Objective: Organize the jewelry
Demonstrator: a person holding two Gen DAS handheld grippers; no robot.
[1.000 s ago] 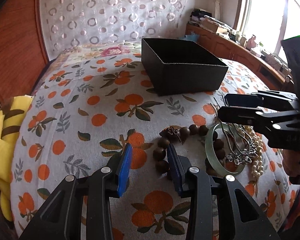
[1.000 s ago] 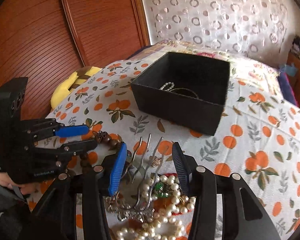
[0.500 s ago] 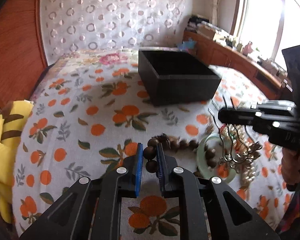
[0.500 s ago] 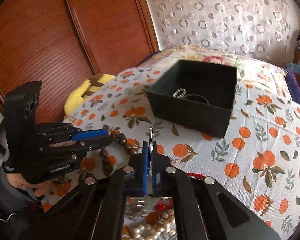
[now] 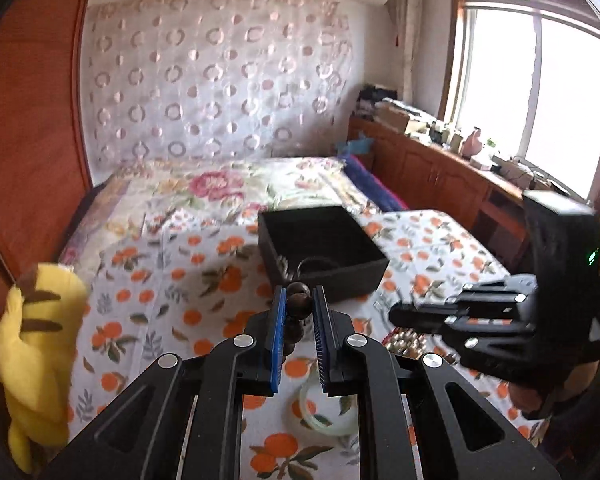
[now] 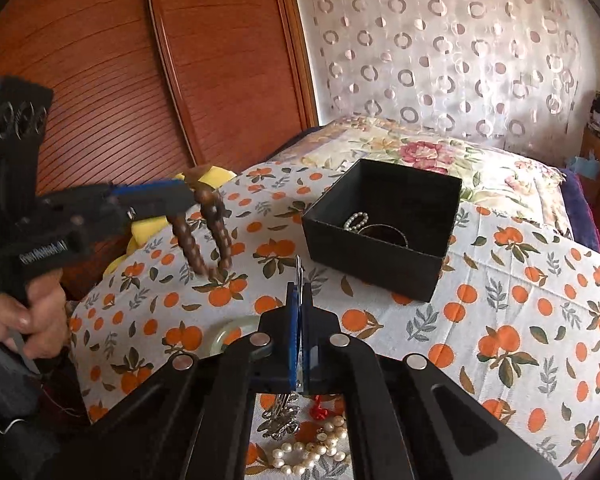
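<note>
The left gripper (image 5: 299,307) has its fingers clamped on the brown bead bracelet (image 6: 208,232), which hangs in a loop clear of the bed (image 6: 520,320). The right gripper (image 6: 299,300) has its fingers pressed together on the silver hair comb (image 6: 281,416) (one prong projects past the tips, the ornate end hangs below). The black box (image 6: 374,258) sits ahead on the orange-print cover, holding a small pearl ring. A pearl strand (image 6: 308,450) and jade bangle (image 5: 324,408) lie on the bed.
</note>
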